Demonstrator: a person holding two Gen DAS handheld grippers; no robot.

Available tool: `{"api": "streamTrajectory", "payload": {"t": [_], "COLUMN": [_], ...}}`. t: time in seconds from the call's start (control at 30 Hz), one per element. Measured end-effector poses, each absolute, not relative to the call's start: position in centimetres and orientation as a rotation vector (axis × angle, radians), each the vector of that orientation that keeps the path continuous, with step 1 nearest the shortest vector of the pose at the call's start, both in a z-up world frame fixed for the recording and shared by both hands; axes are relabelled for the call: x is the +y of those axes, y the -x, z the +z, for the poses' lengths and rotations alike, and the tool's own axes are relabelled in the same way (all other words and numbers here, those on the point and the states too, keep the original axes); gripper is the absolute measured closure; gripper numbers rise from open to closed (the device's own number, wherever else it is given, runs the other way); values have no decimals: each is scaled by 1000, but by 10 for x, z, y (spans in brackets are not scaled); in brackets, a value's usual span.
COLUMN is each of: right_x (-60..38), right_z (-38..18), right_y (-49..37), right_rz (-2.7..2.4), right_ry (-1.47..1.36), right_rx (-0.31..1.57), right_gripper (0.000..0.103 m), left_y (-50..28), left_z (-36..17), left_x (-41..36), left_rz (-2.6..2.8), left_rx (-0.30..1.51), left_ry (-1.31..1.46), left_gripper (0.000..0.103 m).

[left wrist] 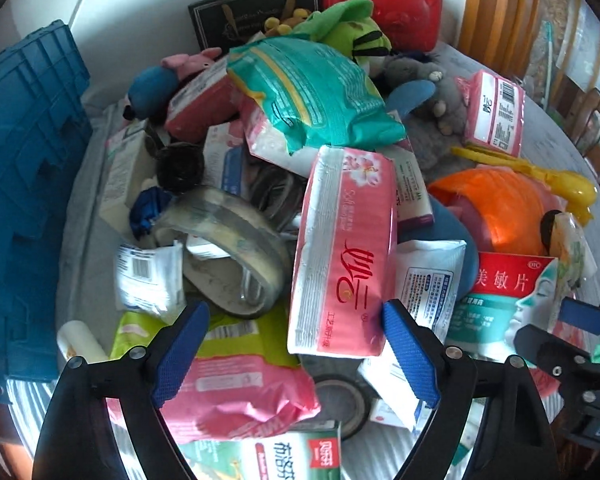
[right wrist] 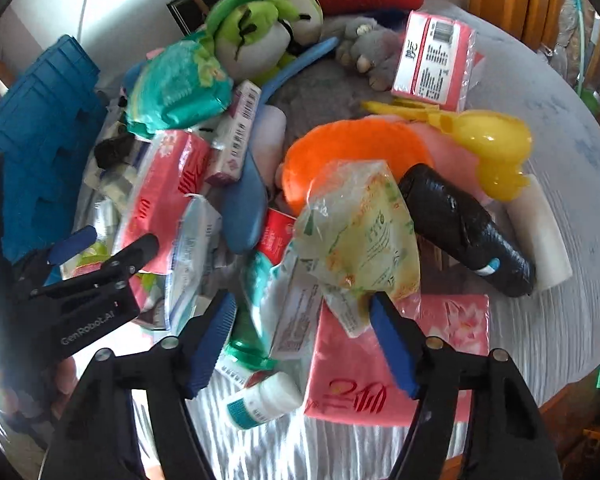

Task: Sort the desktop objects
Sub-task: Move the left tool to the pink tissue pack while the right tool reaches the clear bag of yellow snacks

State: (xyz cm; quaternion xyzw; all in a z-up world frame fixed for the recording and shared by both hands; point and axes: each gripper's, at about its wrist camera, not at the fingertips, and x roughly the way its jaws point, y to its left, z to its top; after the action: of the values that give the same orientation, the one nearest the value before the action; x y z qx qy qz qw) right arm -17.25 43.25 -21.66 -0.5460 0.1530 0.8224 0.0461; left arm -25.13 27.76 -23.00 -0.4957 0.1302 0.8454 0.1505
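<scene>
A heap of mixed desktop objects covers the table. In the left wrist view my left gripper (left wrist: 296, 344) stands open over the heap. The lower end of a pink tissue pack (left wrist: 344, 248) lies between its pads, close to the right one, above a pink wipes pack (left wrist: 236, 392). In the right wrist view my right gripper (right wrist: 304, 332) is open over a clear printed plastic bag (right wrist: 360, 232) and white sachets (right wrist: 296, 312); the bag's corner sits by the right pad. Each gripper shows in the other's view: right gripper (left wrist: 560, 328), left gripper (right wrist: 120, 240).
A blue crate (left wrist: 28, 200) stands at the left. A tape roll (left wrist: 236, 240), teal wipes pack (left wrist: 312, 92), orange bowl (right wrist: 340, 148), yellow scoop (right wrist: 496, 148), black wrapped bottle (right wrist: 468, 228), white pill bottle (right wrist: 264, 400) and green plush (right wrist: 260, 20) crowd the grey cloth (right wrist: 540, 300).
</scene>
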Motion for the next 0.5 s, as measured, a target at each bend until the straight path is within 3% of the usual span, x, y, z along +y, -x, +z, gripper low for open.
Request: {"api": "streamTrajectory", "payload": {"t": [0.2, 0.3, 0.33, 0.5], "right_x": [437, 434, 434, 440], "right_z": [-227, -223, -220, -206], "right_y": [188, 188, 186, 172], "right_rz": [2499, 2524, 2539, 2530], "right_ry": [1688, 1679, 1672, 1623], "right_rx": [475, 477, 476, 480], "right_gripper": [33, 33, 33, 33], "left_y": [262, 266, 266, 263], "left_z": [-248, -252, -251, -250], "left_x": [292, 292, 290, 286], "left_rz": [2399, 2365, 2354, 2350], "left_rx": [393, 353, 331, 326], "left_ry": [1461, 1488, 1492, 1483], "left_gripper": [16, 45, 50, 48]}}
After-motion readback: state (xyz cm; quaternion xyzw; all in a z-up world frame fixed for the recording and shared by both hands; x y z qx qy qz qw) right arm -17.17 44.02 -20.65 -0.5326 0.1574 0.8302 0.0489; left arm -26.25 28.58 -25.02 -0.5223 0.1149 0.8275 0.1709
